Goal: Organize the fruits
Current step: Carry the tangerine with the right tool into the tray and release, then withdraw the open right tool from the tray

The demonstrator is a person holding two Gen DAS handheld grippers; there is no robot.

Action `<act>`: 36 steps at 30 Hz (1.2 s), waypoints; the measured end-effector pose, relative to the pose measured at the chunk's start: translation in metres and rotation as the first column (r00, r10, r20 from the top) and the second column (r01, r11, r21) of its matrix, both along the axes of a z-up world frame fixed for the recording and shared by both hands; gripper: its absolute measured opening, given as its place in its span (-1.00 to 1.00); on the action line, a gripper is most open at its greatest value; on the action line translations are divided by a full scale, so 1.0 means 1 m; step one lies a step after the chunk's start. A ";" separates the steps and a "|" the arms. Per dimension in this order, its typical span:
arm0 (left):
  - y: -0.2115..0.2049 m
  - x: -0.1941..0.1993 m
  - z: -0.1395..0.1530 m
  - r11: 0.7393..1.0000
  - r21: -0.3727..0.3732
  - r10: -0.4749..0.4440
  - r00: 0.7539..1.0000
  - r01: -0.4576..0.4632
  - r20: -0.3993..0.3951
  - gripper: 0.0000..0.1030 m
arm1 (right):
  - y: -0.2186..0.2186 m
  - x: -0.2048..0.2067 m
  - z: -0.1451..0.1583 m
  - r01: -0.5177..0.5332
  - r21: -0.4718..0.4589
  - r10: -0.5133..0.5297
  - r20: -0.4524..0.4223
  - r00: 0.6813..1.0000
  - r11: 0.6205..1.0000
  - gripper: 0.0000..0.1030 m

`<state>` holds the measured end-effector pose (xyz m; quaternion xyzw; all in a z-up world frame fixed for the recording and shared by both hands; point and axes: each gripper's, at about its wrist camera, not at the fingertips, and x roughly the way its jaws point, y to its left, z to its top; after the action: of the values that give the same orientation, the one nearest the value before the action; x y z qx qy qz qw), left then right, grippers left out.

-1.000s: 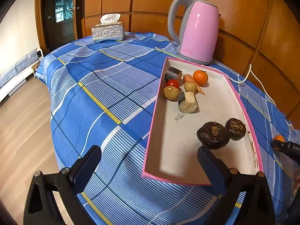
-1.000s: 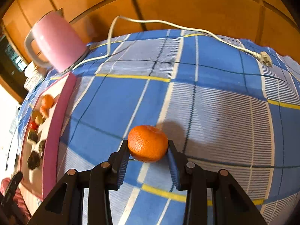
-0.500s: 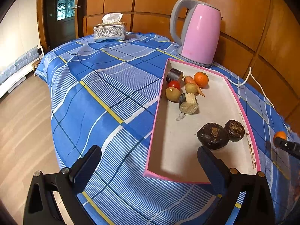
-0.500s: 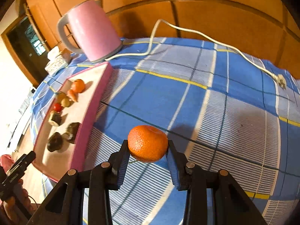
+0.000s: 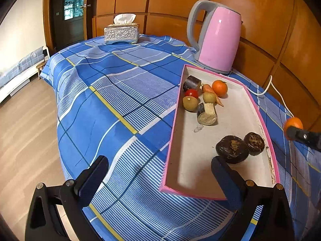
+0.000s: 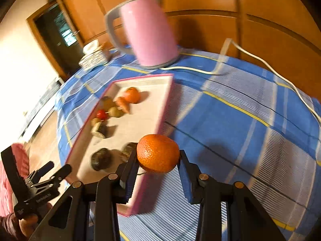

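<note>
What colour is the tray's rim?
Pink, around a white inside; the tray rim shows sharpest in the left wrist view.

Legible text: none confirmed in either view. The left gripper (image 6: 58, 170), seen from the right wrist camera, carries a short pale marking on its black body, too small and blurred to read. The silver tissue box (image 5: 121, 33) shows embossed ornament only, no lettering. The pink kettle (image 5: 217, 38) shows no label, brand or number.
</note>
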<state>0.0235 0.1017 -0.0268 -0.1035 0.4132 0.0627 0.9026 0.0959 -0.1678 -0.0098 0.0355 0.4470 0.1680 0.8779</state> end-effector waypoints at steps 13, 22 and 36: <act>0.008 0.003 -0.007 1.000 -0.010 0.018 1.000 -0.018 -0.023 0.99 | 0.060 0.048 -0.017 -0.028 0.036 0.030 -0.068 0.997 0.999 -0.02; 0.006 0.002 -0.007 1.000 -0.004 0.016 1.000 -0.016 -0.016 0.99 | 0.040 0.034 -0.022 0.022 0.058 -0.018 -0.072 0.997 0.998 0.16; -0.005 -0.003 -0.001 1.000 0.020 -0.010 1.000 0.010 -0.008 0.99 | 0.021 -0.005 -0.030 0.071 -0.008 -0.072 -0.039 0.997 0.997 0.16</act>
<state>0.0201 0.0971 -0.0280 -0.0922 0.4166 0.0628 0.9022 0.0911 -0.1465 -0.0400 0.0518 0.4632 0.1343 0.8745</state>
